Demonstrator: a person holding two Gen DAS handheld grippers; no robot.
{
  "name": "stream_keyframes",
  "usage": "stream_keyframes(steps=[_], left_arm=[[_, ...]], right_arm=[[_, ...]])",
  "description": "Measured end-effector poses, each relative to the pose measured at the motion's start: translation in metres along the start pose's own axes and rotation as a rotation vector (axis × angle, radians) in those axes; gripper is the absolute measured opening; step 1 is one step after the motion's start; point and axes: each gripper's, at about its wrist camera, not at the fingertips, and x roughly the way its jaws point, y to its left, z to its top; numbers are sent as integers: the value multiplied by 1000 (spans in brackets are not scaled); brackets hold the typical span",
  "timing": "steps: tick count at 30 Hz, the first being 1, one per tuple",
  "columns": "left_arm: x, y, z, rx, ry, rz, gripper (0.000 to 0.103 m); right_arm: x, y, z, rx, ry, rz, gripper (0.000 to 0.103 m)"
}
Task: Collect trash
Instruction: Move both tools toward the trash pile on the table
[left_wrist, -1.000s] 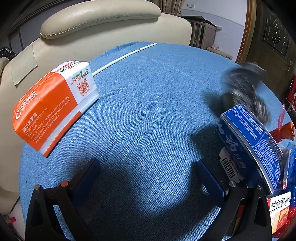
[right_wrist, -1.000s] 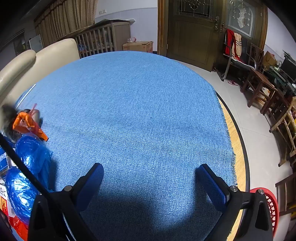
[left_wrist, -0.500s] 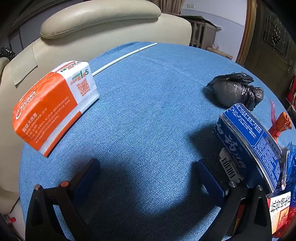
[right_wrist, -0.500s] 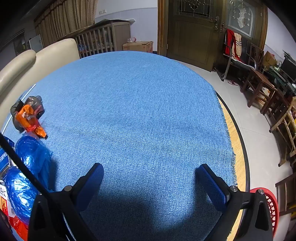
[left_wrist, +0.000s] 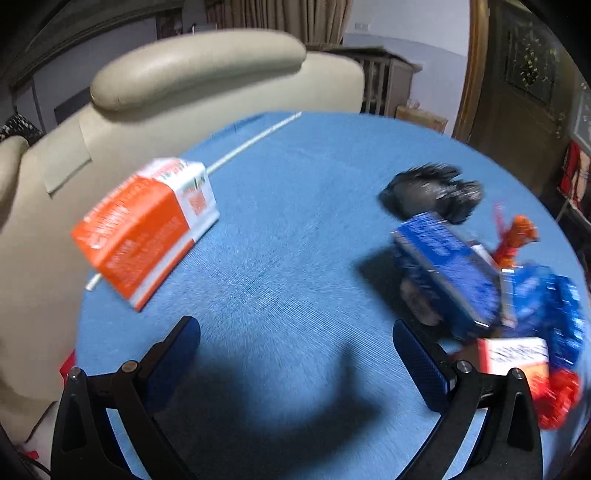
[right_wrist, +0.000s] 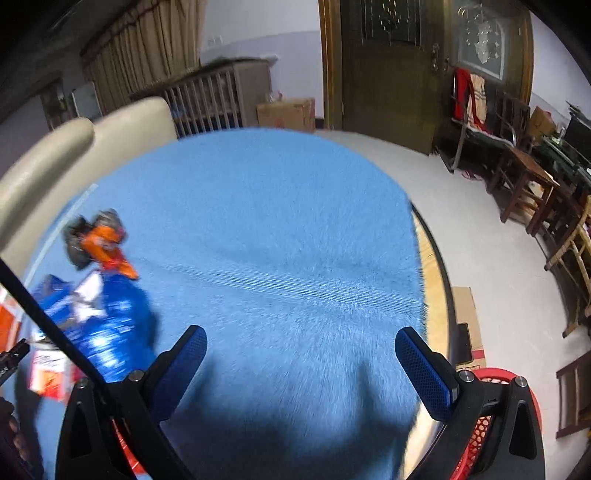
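On the round blue-clothed table (left_wrist: 295, 229) lies an orange and white tissue pack (left_wrist: 144, 229) at the left. A pile of trash sits at the right: a black bag (left_wrist: 432, 194), a blue box (left_wrist: 447, 266), an orange wrapper (left_wrist: 515, 236), blue foil wrappers (left_wrist: 546, 299) and a red and white packet (left_wrist: 517, 356). My left gripper (left_wrist: 295, 350) hangs open above the cloth, empty. In the right wrist view the same pile shows at the left: the orange wrapper (right_wrist: 105, 245) and blue wrappers (right_wrist: 110, 325). My right gripper (right_wrist: 301, 362) is open and empty.
A beige armchair (left_wrist: 177, 85) stands behind the table. A white rod (left_wrist: 255, 138) lies on the cloth near it. A red basket (right_wrist: 491, 424) sits on the floor below the table's right edge. Wooden chairs (right_wrist: 524, 177) and a door (right_wrist: 384, 66) are beyond.
Both grippers have lifted and pulled back, so more of the room and table shows. The black bag landed on the cloth a second ago and lies still.
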Motion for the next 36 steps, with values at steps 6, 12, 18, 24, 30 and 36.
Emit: stream_keyframes(steps=[6, 12, 18, 24, 30, 36], left_arm=[[-69, -8, -21, 11, -59, -58, 103], [-118, -20, -47, 30, -81, -102, 103], [-140, -23, -67, 41, -90, -122, 103], [-162, -26, -79, 47, -109, -146, 103], [-175, -32, -85, 65, -125, -158, 103], [-177, -35, -90, 70, -120, -162, 103]], right_arm=[[-54, 14, -33, -34, -61, 73, 103], [-104, 35, -66, -83, -98, 118, 103], [-135, 32, -92, -67, -114, 149, 103], [-159, 23, -108, -46, -137, 173, 103], [-173, 20, -120, -41, -156, 184, 103], [-174, 20, -124, -41, -156, 192, 103]])
